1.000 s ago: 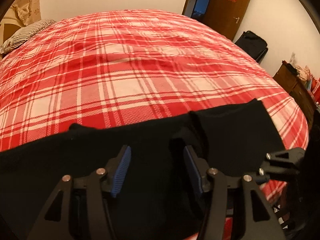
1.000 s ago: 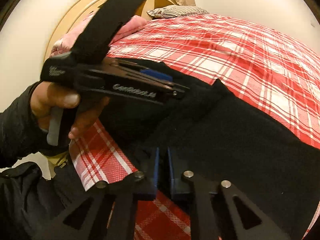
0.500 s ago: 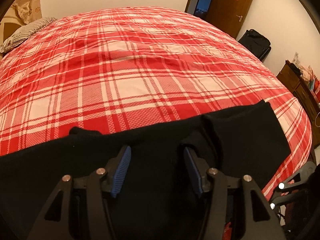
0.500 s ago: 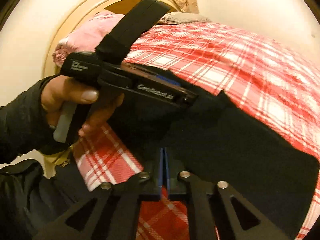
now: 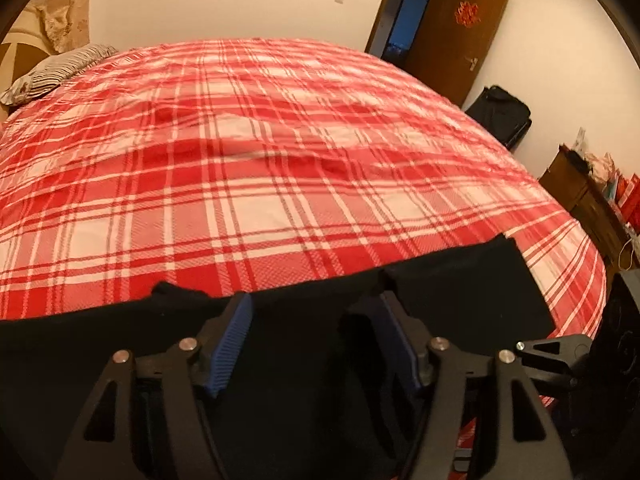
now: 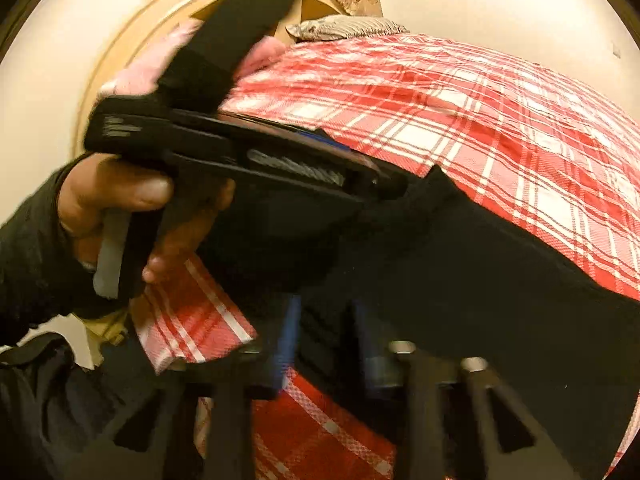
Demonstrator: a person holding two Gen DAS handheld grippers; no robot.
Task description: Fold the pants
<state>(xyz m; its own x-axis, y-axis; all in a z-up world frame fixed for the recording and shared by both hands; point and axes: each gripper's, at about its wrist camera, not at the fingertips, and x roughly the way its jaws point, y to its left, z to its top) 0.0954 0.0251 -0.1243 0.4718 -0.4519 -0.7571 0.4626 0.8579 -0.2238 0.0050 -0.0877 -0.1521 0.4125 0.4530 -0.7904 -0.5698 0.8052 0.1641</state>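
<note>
Black pants [image 5: 460,292] lie flat along the near edge of the red plaid bed [image 5: 280,160]. My left gripper [image 5: 314,308] hovers over their far edge. Its jaws are opening, and its blue pads [image 5: 232,340] stand wide apart with only flat black fabric below. In the right wrist view a hand [image 6: 120,200] holds that left gripper [image 6: 240,160] above the pants [image 6: 480,280]. My right gripper [image 6: 326,312] sits at the pants' near end by the bed edge, blurred. Its jaws are closing with a gap still between the pads and black fabric in it.
A striped pillow [image 5: 56,72] and a pink blanket [image 6: 152,68] lie by the curved headboard [image 6: 132,52]. Beyond the bed stand a brown door [image 5: 452,36], a black bag [image 5: 500,116] and a wooden cabinet [image 5: 588,208]. The sheet hangs over the near edge [image 6: 192,320].
The left jaws have spread wider over the pants. The right pads, pressed together half a second ago, now show a gap with fabric in it. Neither hand has shifted much.
</note>
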